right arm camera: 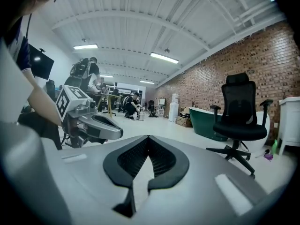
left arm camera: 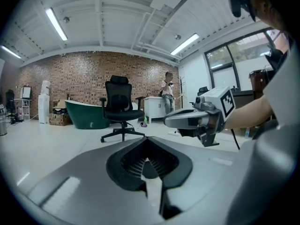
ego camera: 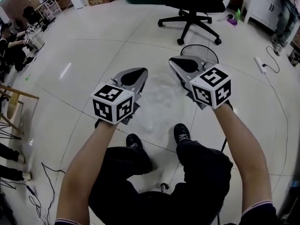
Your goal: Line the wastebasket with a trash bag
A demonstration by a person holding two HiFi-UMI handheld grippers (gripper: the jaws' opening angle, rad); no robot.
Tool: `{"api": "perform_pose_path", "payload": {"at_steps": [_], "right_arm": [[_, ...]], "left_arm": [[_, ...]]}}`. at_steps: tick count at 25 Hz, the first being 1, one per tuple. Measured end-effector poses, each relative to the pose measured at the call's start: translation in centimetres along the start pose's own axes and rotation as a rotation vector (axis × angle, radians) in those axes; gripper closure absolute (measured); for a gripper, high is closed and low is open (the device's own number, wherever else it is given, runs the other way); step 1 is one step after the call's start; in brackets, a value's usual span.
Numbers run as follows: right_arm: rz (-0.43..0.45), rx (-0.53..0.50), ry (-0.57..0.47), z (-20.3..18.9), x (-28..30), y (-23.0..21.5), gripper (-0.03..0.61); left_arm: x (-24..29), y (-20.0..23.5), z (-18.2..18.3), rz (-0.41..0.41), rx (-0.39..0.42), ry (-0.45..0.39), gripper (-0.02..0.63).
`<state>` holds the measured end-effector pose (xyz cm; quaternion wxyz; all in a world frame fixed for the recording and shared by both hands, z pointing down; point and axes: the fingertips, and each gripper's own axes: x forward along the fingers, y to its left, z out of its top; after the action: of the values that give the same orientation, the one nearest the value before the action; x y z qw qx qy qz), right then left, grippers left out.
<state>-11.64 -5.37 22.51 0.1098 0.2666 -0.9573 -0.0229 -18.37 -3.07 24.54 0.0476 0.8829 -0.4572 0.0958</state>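
A black wire wastebasket (ego camera: pixel 200 51) stands on the floor ahead of me, its near side hidden behind my right gripper (ego camera: pixel 183 63). A clear, crumpled trash bag (ego camera: pixel 161 96) lies flat on the floor between the two grippers and below them. My left gripper (ego camera: pixel 136 75) is held out beside the right one, both above the bag and apart from it. Each gripper is shut with nothing between its jaws. In the left gripper view, past the left gripper's (left arm camera: pixel 146 138) closed tips, the right gripper (left arm camera: pixel 187 121) shows. In the right gripper view, the right gripper's (right arm camera: pixel 148 137) tips meet too.
A black office chair (ego camera: pixel 192 8) stands just beyond the basket. A white power strip (ego camera: pixel 260 64) with its cable lies at the right. My shoes (ego camera: pixel 182 132) are close below the bag. People sit at desks (ego camera: pixel 18 36) far left; a green tub (left arm camera: pixel 84 114) stands by the brick wall.
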Motion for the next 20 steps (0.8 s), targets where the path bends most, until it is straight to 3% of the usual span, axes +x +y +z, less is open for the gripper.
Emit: {"api": "perform_pose_path", "payload": {"at_steps": [10,20], "right_arm": [[-0.060,0.093,0.109,-7.3,6.5,-4.5,0.577],[-0.114,0.185,0.263,-17.1,13.0,-8.9,0.577]], "left_arm": [[5.2,9.0,-5.4,0.012,-0.036,0.067,0.601],[11.0,17.1,-14.7,0.032,-0.072,0.189,0.601]]}}
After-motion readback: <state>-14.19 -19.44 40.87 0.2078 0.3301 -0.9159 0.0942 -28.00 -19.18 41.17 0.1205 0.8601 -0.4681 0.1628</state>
